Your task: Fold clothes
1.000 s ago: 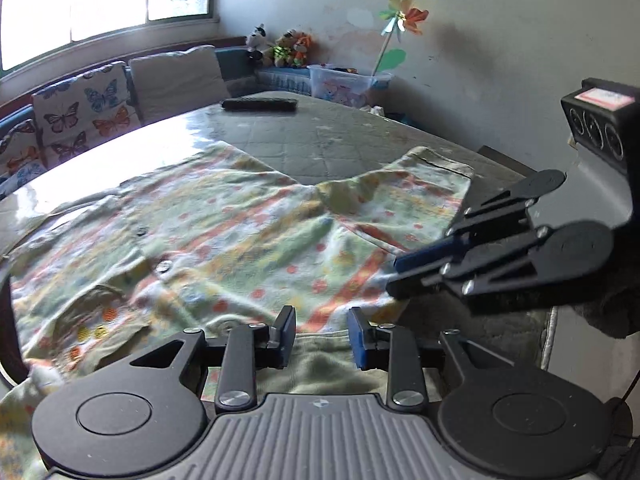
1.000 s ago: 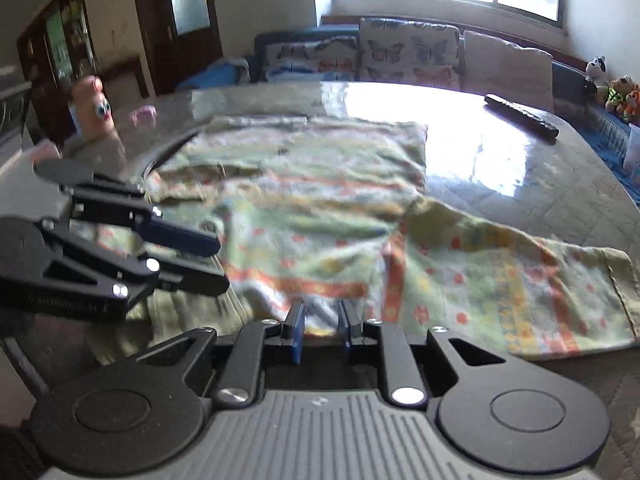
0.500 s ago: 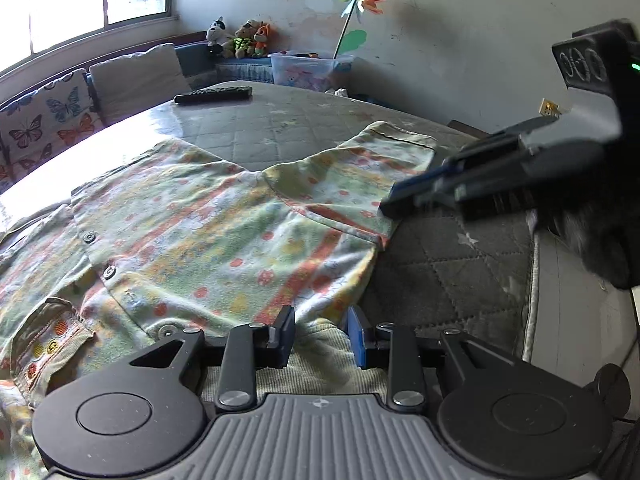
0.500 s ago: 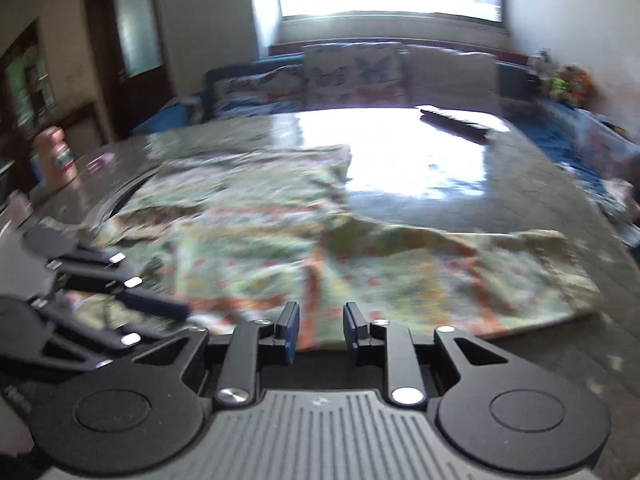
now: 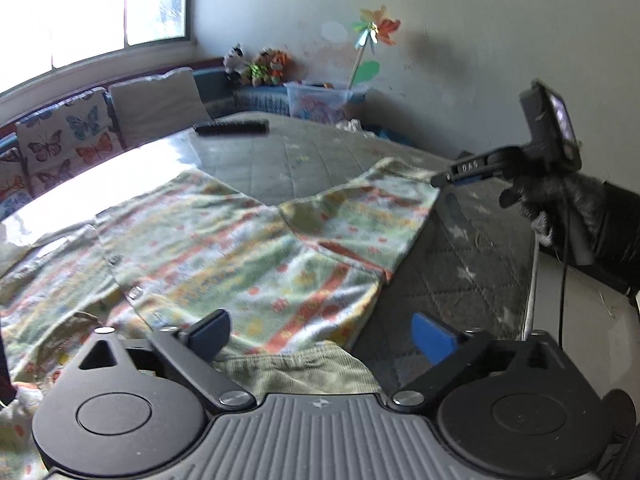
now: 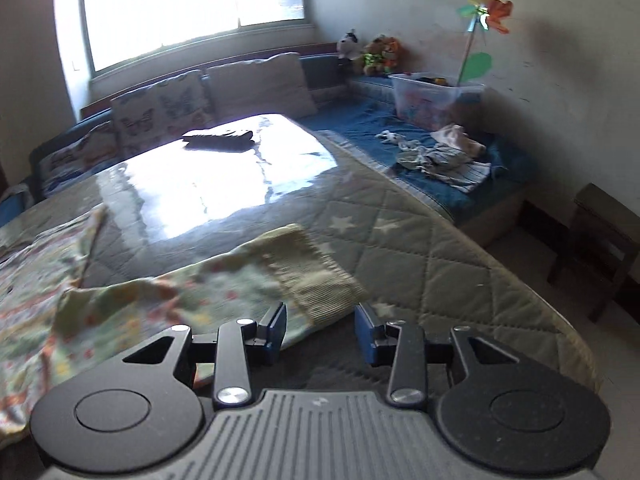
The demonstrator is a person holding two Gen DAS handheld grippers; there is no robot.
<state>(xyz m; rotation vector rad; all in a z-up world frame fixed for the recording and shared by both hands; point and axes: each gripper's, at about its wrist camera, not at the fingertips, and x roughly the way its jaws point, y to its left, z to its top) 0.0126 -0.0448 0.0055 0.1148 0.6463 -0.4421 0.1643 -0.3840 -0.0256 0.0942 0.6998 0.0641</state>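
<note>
A pale green shirt with orange and yellow print (image 5: 224, 248) lies spread on the quilted table (image 5: 312, 152). Its ribbed hem (image 5: 296, 368) lies between the fingers of my left gripper (image 5: 322, 334), which is open wide just above it. One sleeve (image 6: 208, 292) stretches to the right, ending in a ribbed cuff (image 6: 316, 280). My right gripper (image 6: 322, 330) is open with the cuff's end between its fingers. It also shows in the left wrist view (image 5: 460, 174), at the sleeve's far end.
A black remote (image 5: 231, 127) lies far back on the table. The table's right edge (image 6: 532, 300) drops to the floor. A bench with cushions (image 6: 256, 88), a plastic box (image 6: 434, 98) and loose clothes (image 6: 440, 160) lies beyond.
My left gripper has opened wide over the hem. My right gripper has swung right along the sleeve to the cuff and opened wider.
</note>
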